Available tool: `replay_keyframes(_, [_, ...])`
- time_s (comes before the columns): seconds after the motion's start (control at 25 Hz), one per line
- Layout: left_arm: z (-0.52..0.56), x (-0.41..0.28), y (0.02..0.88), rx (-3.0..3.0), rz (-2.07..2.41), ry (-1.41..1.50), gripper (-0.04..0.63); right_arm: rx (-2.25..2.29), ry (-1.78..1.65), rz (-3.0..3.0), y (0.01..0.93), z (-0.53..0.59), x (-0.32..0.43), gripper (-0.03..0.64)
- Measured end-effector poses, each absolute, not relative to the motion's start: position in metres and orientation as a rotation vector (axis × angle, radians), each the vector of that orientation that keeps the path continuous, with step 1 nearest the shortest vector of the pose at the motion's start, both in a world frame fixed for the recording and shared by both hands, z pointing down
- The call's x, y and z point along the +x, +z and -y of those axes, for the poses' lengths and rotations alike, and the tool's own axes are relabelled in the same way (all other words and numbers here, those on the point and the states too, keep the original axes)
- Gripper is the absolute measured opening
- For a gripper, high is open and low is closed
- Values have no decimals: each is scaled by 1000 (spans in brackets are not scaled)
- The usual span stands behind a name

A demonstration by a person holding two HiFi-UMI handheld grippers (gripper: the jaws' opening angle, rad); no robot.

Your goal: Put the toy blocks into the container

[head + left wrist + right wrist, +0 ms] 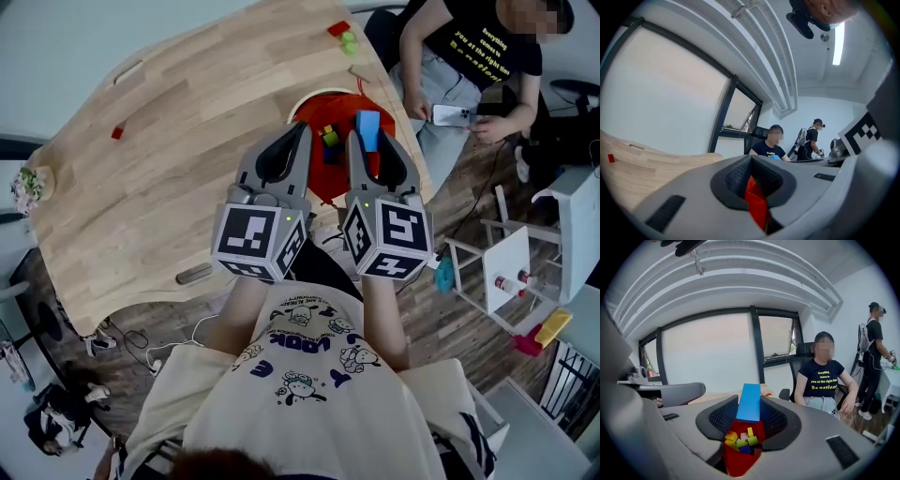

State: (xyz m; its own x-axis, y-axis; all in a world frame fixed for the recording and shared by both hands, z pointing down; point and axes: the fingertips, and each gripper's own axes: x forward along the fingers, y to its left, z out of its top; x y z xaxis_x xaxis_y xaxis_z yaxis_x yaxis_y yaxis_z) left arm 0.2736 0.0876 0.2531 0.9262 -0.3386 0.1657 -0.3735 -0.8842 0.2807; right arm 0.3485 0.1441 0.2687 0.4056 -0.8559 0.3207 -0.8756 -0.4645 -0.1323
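Observation:
A red container [309, 101] stands at the table's right edge with several coloured blocks [330, 137] inside. My right gripper [368, 141] hangs over it, shut on a flat blue block [367, 123]. In the right gripper view the blue block [750, 399] is clamped upright between the pads of that gripper [749, 414], with the container [736, 465] and its blocks directly below. My left gripper [298, 133] is beside it, jaws shut together and nothing between them; its own view shows the left gripper [751, 161] above the red container [757, 206]. A small red block [116, 133] lies far left on the table.
A red block [339, 29] and green blocks [349, 41] sit at the table's far edge. A seated person [469, 66] holding a phone is close to the right of the container. A white rack [506, 267] stands on the floor at right. A potted plant [28, 187] is at the table's left end.

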Motion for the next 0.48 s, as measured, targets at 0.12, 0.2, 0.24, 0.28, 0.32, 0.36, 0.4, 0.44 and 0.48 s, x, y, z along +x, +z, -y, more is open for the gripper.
replay_keyframes(0.12, [-91, 281, 255, 2777, 511, 169, 31, 2570, 555, 1589, 274, -147, 352, 167])
replay_keyframes(0.2, [-93, 285, 255, 2780, 502, 176, 31, 2556, 570, 1578, 278, -148, 354, 167])
replay_keyframes(0.24, [-94, 286, 256, 2781, 499, 178, 31, 2550, 573, 1567, 280, -149, 354, 168])
replay_keyframes(0.28, [-95, 287, 256, 2781, 495, 180, 31, 2546, 569, 1555, 281, -150, 355, 170])
replay_keyframes(0.32, [-96, 288, 256, 2782, 493, 181, 31, 2544, 562, 1546, 282, -150, 356, 171])
replay_keyframes(0.36, [-96, 289, 257, 2782, 492, 182, 31, 2545, 555, 1542, 281, -151, 358, 178])
replay_keyframes(0.4, [-97, 289, 257, 2783, 492, 182, 31, 2550, 552, 1541, 281, -151, 359, 198])
replay_keyframes(0.44, [-97, 290, 257, 2783, 492, 183, 31, 2557, 550, 1543, 280, -151, 360, 204])
replay_keyframes(0.48, [-97, 291, 257, 2783, 491, 183, 31, 2567, 549, 1544, 279, -151, 361, 204])
